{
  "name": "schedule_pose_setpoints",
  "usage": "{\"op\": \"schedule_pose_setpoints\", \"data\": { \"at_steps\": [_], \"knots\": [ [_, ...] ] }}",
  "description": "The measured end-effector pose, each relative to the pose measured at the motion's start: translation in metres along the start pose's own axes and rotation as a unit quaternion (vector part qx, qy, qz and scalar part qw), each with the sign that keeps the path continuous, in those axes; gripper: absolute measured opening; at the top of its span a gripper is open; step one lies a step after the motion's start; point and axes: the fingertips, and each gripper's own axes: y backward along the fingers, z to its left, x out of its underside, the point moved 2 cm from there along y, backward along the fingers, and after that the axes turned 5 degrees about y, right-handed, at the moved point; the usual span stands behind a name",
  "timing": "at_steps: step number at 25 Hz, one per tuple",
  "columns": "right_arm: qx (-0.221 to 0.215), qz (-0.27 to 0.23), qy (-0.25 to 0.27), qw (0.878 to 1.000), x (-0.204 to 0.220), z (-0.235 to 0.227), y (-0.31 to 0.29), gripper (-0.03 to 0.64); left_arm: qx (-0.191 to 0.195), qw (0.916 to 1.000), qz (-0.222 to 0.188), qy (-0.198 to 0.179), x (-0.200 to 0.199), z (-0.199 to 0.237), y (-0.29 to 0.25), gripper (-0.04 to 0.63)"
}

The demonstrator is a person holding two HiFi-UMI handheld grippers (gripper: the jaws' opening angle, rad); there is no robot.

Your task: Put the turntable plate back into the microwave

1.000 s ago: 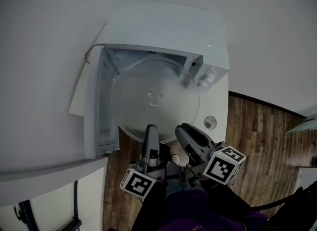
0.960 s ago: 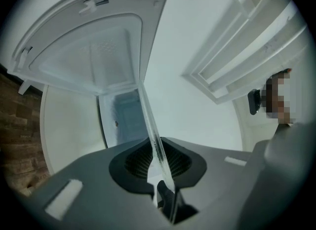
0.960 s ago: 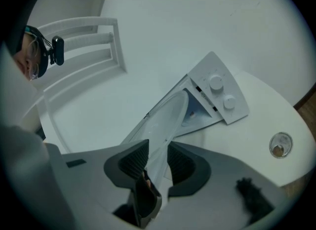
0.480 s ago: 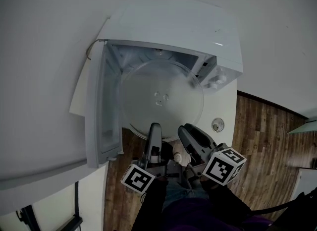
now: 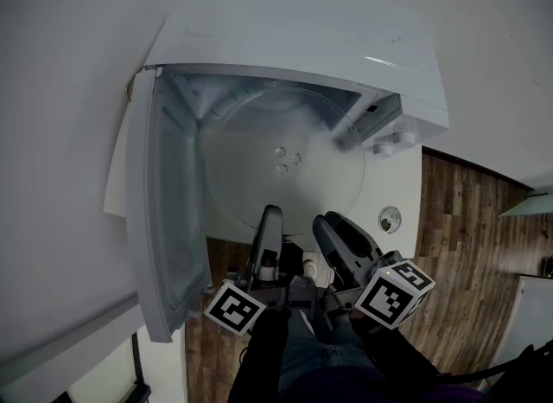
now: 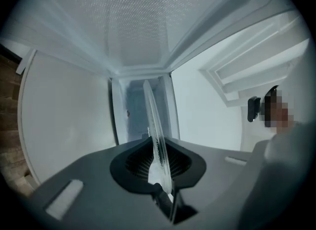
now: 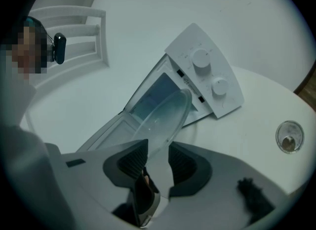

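Observation:
The round clear glass turntable plate (image 5: 281, 163) lies about level, its far half inside the open white microwave (image 5: 346, 38) and its near rim sticking out. My left gripper (image 5: 270, 220) is shut on that near rim; in the left gripper view the plate (image 6: 152, 120) runs edge-on between its pads (image 6: 160, 167). My right gripper (image 5: 333, 228) is at the rim just to the right. Its jaws have just been opening, and the plate (image 7: 165, 118) sits slanted between them (image 7: 157, 162) with no clear squeeze.
The microwave door (image 5: 164, 211) hangs wide open on the left, close to my left gripper. The control panel with two knobs (image 7: 202, 58) is right of the cavity. A small round metal object (image 5: 390, 219) lies on the white counter. Wooden floor (image 5: 467, 246) is below.
Both grippers and the plate have come down and gone farther toward the cavity. The microwave and its door fill more of the head view.

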Motion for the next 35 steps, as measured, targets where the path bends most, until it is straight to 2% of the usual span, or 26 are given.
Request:
{"op": "schedule_pose_setpoints", "data": {
  "at_steps": [7, 16, 19, 24, 29, 35],
  "knots": [
    [0.008, -0.006, 0.015, 1.000, -0.002, 0.000, -0.025, 0.132, -0.002, 0.9998, 0.000, 0.019, -0.019, 0.016, -0.012, 0.049],
    [0.010, -0.020, 0.028, 0.999, -0.006, 0.001, -0.065, 0.143, 0.018, 0.9977, -0.004, 0.065, -0.051, 0.031, -0.040, 0.046],
    [0.011, -0.031, 0.016, 0.999, -0.003, -0.002, -0.074, 0.146, 0.024, 0.9969, 0.002, 0.074, -0.058, 0.035, -0.047, 0.046],
    [0.004, -0.031, 0.046, 0.998, -0.013, -0.010, -0.089, 0.155, 0.029, 0.9958, 0.011, 0.086, -0.065, 0.044, -0.068, 0.049],
    [0.029, -0.033, 0.073, 0.996, -0.020, -0.018, -0.084, 0.158, 0.038, 0.9925, 0.011, 0.115, -0.068, 0.055, -0.081, 0.049],
    [0.051, -0.023, 0.093, 0.994, -0.015, -0.026, -0.084, 0.158, 0.044, 0.9930, 0.000, 0.110, -0.085, 0.063, -0.102, 0.054]
  ]
}}
